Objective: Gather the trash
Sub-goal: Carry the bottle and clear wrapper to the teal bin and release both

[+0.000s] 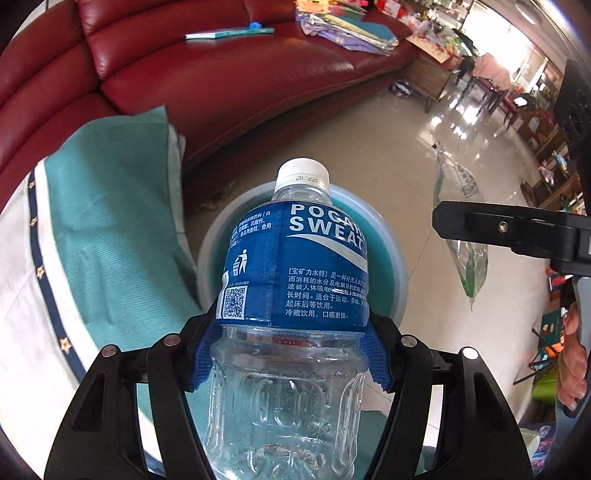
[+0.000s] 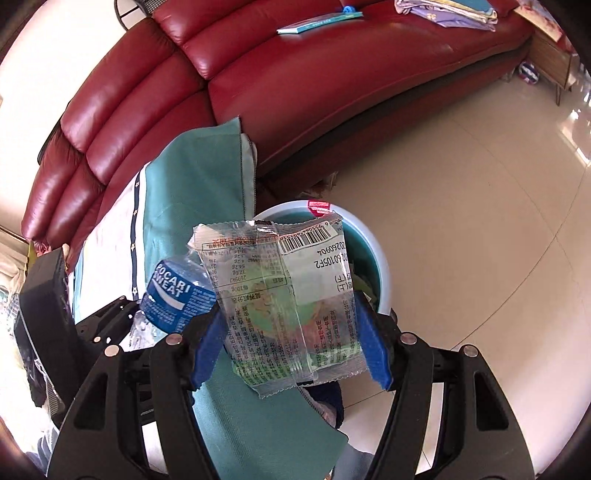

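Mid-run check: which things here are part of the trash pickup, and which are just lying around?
Job:
- bottle, held in left gripper
- snack wrapper, held in right gripper
- bin below

Lying about:
- red sofa
- teal blanket
- book
- folded cloths

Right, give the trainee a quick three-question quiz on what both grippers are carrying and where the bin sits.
1. True or false: the left gripper is shut on a capped bottle.
2. What does the right gripper hold? A) a book B) a clear snack wrapper C) a towel
3. Fill in: beyond both grippers, on the floor beside the red sofa, stands a round pale-rimmed ____.

Key:
1. True; its blue pads press both sides of the bottle, and the white cap is on.
2. B; the wrapper sits between the blue pads.
3. bin, with some trash already inside.
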A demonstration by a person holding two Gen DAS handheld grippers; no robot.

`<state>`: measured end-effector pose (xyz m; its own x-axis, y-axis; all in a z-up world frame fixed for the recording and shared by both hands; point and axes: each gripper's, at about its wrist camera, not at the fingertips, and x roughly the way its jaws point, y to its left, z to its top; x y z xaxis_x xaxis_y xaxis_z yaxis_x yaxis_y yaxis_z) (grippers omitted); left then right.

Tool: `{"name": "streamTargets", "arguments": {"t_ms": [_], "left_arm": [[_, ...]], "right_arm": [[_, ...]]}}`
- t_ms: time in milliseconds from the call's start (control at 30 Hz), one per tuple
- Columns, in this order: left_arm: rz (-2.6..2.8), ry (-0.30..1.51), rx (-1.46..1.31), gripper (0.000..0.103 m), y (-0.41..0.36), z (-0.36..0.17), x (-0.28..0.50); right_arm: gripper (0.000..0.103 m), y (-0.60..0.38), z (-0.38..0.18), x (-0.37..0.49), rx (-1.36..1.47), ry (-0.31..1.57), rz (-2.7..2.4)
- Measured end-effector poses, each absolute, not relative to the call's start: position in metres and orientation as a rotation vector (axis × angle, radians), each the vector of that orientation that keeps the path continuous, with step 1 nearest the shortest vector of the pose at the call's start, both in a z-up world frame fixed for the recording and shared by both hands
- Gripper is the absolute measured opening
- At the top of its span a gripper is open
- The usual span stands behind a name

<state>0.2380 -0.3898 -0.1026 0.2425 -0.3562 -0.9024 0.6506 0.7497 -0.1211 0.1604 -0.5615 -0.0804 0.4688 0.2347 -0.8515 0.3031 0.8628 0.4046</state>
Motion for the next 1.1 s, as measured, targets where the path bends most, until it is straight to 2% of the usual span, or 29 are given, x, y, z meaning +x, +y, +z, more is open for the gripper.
{"name": "streamTargets", "arguments": {"t_ms": [133, 200, 267, 367, 767, 800, 867, 1100], "left_arm": [[-0.704, 1.156, 0.289, 0.069, -0.405, -0.114, 0.25], [-0.699, 1.161, 0.281, 0.074, -0.405, -0.117, 0.256], [-0.677, 1.156, 0.289, 0.084, -0.404, -0.119, 0.258], [-0.662, 1.149, 0.295, 0.089, -0.398, -0.12, 0.257], [-0.648, 1.189, 0.298, 0.092, -0.37, -0.125, 0.26], [-0.648, 1.195, 0.298, 0.092, -0.369, -0.126, 0.26], [-0.65, 1.202, 0.298, 0.092, -0.367, -0.126, 0.26], [-0.644, 1.205, 0.298, 0.092, -0.36, -0.125, 0.256]], "right_arm": [[0.062, -0.566, -0.085, 0.164, 0.56, 1.112, -0.056], [0.062, -0.567, -0.088, 0.167, 0.56, 1.119, -0.059], [0.062, -0.567, -0.092, 0.17, 0.563, 1.127, -0.061], [0.063, -0.566, -0.099, 0.174, 0.565, 1.14, -0.061], [0.065, -0.54, -0.126, 0.203, 0.535, 1.209, -0.037], [0.066, -0.538, -0.127, 0.205, 0.533, 1.21, -0.033], [0.076, -0.535, -0.127, 0.21, 0.527, 1.212, -0.038], [0.079, -0.531, -0.126, 0.212, 0.526, 1.234, -0.053]]}}
